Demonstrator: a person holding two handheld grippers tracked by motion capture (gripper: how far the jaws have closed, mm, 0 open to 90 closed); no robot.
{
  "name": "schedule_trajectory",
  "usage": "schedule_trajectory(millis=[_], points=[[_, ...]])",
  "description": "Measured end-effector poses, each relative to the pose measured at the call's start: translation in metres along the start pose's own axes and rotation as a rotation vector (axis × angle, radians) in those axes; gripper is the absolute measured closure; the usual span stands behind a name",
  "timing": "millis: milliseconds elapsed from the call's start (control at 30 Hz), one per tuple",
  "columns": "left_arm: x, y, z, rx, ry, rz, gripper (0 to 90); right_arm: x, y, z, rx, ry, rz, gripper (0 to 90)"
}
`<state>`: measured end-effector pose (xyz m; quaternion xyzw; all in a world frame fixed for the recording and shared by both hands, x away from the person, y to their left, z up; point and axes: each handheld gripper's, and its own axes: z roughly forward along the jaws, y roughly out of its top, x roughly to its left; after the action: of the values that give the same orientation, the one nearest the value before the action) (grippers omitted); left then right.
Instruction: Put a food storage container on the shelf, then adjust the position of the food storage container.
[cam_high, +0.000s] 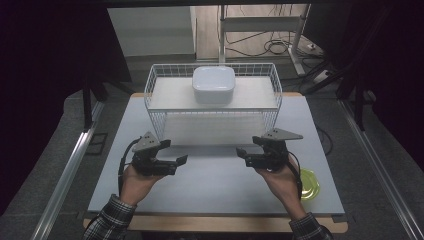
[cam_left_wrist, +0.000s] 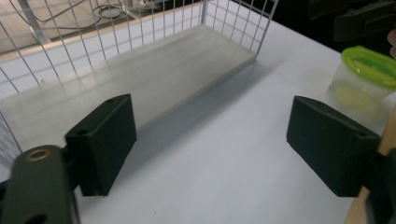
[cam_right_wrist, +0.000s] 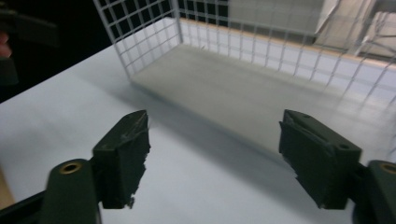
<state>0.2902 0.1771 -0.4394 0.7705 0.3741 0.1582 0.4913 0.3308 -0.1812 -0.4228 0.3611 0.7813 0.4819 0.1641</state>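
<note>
At the back of the white table (cam_high: 215, 175), a white wire basket (cam_high: 155, 87) turned on its side, open face toward the person, with a white rounded square container (cam_high: 214, 84) resting on its upper panel. Near the front, left gripper (cam_high: 172, 152) held in the left hand (cam_high: 135, 182), jaws spread wide and empty, hovering just in front of the basket's lower left corner. Opposite it, right gripper (cam_high: 247, 146) in the right hand (cam_high: 280, 182), jaws likewise spread with nothing between them. Close to the table's right edge, beside the right hand, a clear tub with a lime-green lid (cam_high: 308, 183), well apart from the basket. Seen from the left gripper view, black jaws parted over bare tabletop, basket floor (cam_left_wrist: 154, 74) ahead, green-lidded tub (cam_left_wrist: 364, 74) at far right. Same from the right gripper view: parted jaws, basket mesh (cam_right_wrist: 140, 28) beyond.
</note>
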Motion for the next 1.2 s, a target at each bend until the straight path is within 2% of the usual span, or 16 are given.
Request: schedule_trajectory(millis=[67,233,300,333,400,500,633,733,1000,1200], points=[[-0.001,-0.003,0.000,0.006,-0.002,0.000,12.3,0.002,-0.008,0.002,0.017,0.011,-0.012,19.8],[0.000,-0.031,0.002,0.038,0.005,0.001,5.9,0.007,-0.026,0.003,0.032,0.039,-0.016,13.3],[-0.001,-0.039,0.002,0.042,0.039,0.026,4.5,0.008,-0.031,0.003,0.036,0.043,-0.016,10.5],[-0.001,-0.039,0.002,0.042,0.039,0.026,3.8,0.008,-0.031,0.003,0.036,0.043,-0.016,10.5],[-0.003,-0.050,0.000,0.035,0.068,0.053,3.4,0.011,-0.038,0.002,0.036,0.039,-0.031,7.5],[-0.005,-0.060,0.000,0.028,0.059,0.037,2.9,0.014,-0.044,0.002,0.045,0.038,-0.041,6.9],[-0.008,-0.072,0.001,0.038,0.053,0.044,1.1,0.016,-0.054,0.007,0.085,0.044,-0.055,5.7],[-0.010,-0.074,0.002,0.050,0.059,0.065,0.7,0.015,-0.059,0.010,0.103,0.038,-0.057,5.8],[-0.010,-0.074,0.003,0.056,0.066,0.064,0.8,0.012,-0.059,0.008,0.106,0.008,-0.038,5.2],[-0.009,-0.075,0.003,0.066,0.067,0.059,1.1,0.006,-0.060,0.002,0.143,-0.040,-0.028,2.8]])
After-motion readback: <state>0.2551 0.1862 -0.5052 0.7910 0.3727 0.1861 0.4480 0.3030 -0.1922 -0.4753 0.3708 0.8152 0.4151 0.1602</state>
